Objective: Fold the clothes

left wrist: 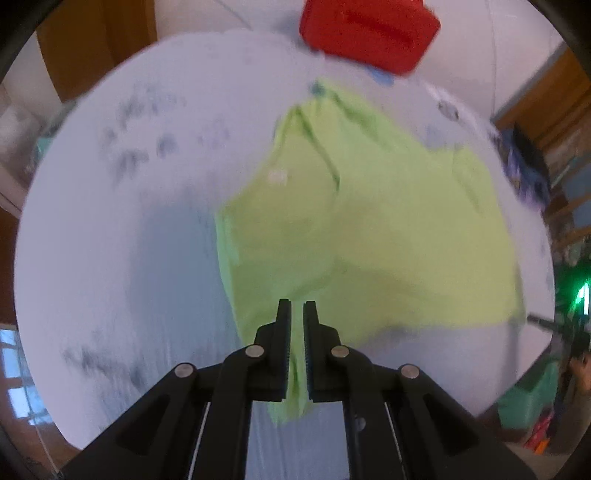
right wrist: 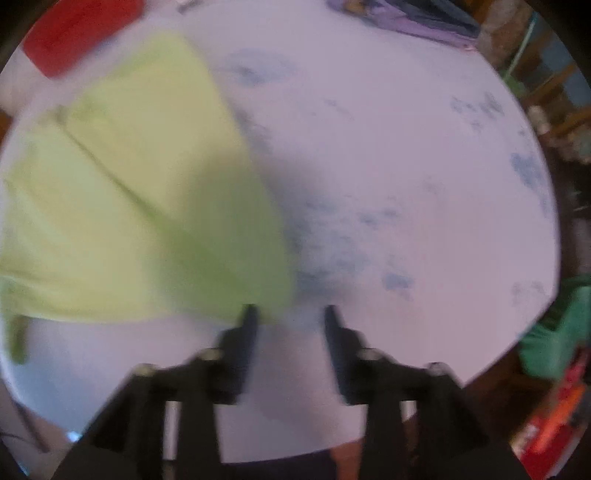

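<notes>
Left gripper [left wrist: 297, 306] fingers pinch the lime-green shirt's [left wrist: 369, 229] edge above the white desk [left wrist: 110, 240], mid-fold; right gripper [right wrist: 291, 314] fingers, spread and empty, likely must grasp the near hem next.

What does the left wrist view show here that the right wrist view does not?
Only the left wrist view: the left gripper shut on a fold of the green shirt, and a small white label on the cloth. Only the right wrist view: the right gripper open over the bare table, nothing between its fingers. Both share the shirt, the round white table and the red item at its far edge.
</notes>
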A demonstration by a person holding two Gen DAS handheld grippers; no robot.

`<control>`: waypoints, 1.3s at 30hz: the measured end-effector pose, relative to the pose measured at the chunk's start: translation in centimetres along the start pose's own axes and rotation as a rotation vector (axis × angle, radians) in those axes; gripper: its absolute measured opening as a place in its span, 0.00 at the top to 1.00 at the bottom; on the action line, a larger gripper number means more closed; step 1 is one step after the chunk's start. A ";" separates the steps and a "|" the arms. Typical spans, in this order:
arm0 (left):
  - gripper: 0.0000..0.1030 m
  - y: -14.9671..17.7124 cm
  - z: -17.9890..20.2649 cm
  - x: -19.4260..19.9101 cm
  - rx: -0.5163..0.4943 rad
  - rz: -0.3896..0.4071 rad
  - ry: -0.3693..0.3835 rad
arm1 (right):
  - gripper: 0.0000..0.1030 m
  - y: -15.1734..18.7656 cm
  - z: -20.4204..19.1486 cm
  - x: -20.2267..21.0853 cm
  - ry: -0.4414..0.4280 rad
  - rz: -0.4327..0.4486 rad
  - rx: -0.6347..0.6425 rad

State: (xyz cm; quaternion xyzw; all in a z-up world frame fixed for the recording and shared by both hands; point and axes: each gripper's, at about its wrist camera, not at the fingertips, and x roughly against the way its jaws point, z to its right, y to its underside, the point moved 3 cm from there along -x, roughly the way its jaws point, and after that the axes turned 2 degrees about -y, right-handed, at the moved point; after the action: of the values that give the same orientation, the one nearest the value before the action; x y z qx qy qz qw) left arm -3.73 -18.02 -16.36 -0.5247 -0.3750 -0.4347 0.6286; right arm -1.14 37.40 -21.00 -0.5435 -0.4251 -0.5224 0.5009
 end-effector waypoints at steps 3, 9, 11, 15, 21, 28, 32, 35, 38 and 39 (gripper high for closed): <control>0.93 -3.9 0.5 -0.8 -0.029 0.044 -0.043 | 0.61 -1.9 0.2 1.7 -0.096 0.083 -0.036; 0.93 -11.3 2.9 -6.2 -0.021 0.010 -0.027 | 0.58 -9.4 -2.3 3.0 -0.245 0.203 -0.013; 0.92 -13.5 3.8 -8.3 -0.014 -0.011 -0.034 | 0.56 -12.0 -3.0 2.5 -0.255 0.217 0.006; 0.32 -17.0 4.8 -11.8 -0.003 -0.026 -0.035 | 0.49 -16.7 -5.8 1.3 -0.285 0.213 0.034; 0.12 -19.7 5.3 -14.8 -0.039 -0.014 -0.028 | 0.49 -22.7 -9.2 -0.8 -0.298 0.216 0.091; 0.12 -21.6 5.9 -18.1 -0.145 -0.014 -0.076 | 0.48 -29.0 -12.3 -3.5 -0.297 0.198 0.131; 0.28 -21.7 6.8 -19.7 -0.186 -0.056 -0.111 | 0.39 -31.3 -14.6 -5.3 -0.266 0.177 0.171; 0.89 -21.2 7.8 -18.9 -0.225 -0.036 -0.137 | 0.35 -31.8 -16.1 -6.8 -0.243 0.139 0.207; 0.95 -20.8 8.1 -17.4 -0.220 0.038 -0.174 | 0.97 -30.6 -17.5 -6.5 -0.166 0.148 0.282; 0.95 -20.8 7.9 -16.6 -0.207 0.070 -0.184 | 0.96 -30.2 -17.4 -5.5 -0.182 0.173 0.277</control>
State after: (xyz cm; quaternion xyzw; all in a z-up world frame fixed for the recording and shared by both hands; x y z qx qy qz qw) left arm -29.03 -9.14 -23.49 -0.6370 -0.3657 -0.3990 0.5489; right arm -33.91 24.64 -24.31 -0.5491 -0.4883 -0.3626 0.5733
